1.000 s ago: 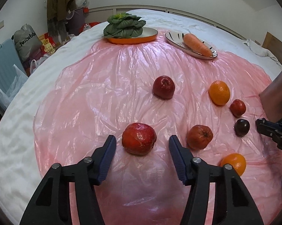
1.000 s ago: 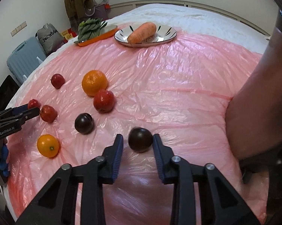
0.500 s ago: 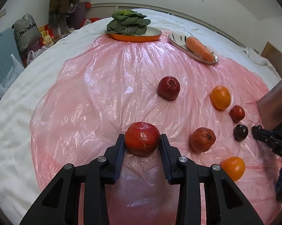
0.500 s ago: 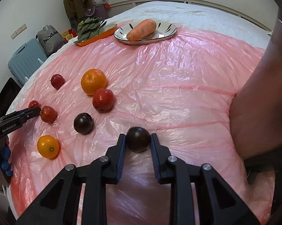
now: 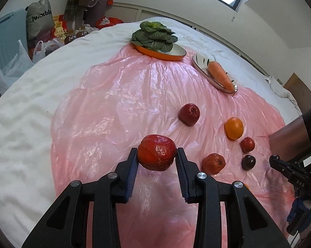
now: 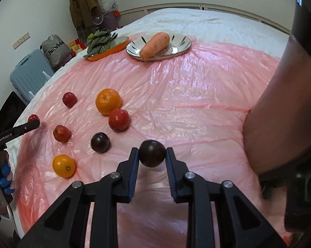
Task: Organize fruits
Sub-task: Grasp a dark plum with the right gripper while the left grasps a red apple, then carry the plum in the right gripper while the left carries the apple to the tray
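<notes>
Your left hand-held gripper (image 5: 156, 158) pinched the red apple (image 5: 156, 155) across its widest part, above the pink sheet (image 5: 114, 103); firm, smooth, likely to roll. Your right hand-held gripper (image 6: 152, 155) clamped the dark plum (image 6: 152, 153), softer and easily bruised.

The left gripper (image 6: 34, 124), seen from the right wrist camera, bears white lettering "GenRobot.AI" along its black side. In the left wrist view, the right gripper (image 5: 274, 161) shows the letters "DAS". A grey bag (image 5: 39, 16) on the floor carries dark mirrored lettering that cannot be made out.
</notes>
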Motion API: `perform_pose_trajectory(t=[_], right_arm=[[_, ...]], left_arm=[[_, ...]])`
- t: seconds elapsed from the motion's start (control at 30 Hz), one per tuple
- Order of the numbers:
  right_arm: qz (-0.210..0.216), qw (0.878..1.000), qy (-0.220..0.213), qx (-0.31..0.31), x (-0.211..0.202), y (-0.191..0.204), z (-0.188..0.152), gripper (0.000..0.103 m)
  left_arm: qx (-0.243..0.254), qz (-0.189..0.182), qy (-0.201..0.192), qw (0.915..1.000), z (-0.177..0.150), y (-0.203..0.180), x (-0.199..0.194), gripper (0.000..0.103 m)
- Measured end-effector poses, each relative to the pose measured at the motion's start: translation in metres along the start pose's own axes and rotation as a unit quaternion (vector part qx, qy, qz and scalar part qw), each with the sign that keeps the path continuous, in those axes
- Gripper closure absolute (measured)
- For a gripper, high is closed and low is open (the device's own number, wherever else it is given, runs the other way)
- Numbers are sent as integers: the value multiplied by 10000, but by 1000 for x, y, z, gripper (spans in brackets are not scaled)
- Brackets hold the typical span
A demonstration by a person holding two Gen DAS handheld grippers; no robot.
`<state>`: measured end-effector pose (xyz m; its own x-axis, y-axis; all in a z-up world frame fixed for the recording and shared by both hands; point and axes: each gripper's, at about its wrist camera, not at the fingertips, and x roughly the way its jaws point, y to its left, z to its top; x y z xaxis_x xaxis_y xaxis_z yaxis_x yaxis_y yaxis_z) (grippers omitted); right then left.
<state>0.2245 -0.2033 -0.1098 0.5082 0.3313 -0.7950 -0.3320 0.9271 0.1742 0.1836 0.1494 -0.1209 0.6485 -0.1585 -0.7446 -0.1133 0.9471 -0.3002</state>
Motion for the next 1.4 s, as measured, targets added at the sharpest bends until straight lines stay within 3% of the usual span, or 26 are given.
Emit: perform_pose_trajectory(t=[0.33,0.77,1.1,1.4], right_arm=[[172,9992,-324,-128,-52,20,-10,85],[149,9990,-397,-168,-112,30,-66,85],[-57,9989,-454,-39,-151,7,-103,85],[-479,9964,-577,394,-182,-57,-138,85]], left_arm=[[71,7,-199,9998,-6,-9,-35,72],[498,13,-308,9983,-37,-43,-80,72],[1185,-297,-147,9924,-75,-112,-94,72],[1806,-923,210,9790,-116,-201,-94,72]])
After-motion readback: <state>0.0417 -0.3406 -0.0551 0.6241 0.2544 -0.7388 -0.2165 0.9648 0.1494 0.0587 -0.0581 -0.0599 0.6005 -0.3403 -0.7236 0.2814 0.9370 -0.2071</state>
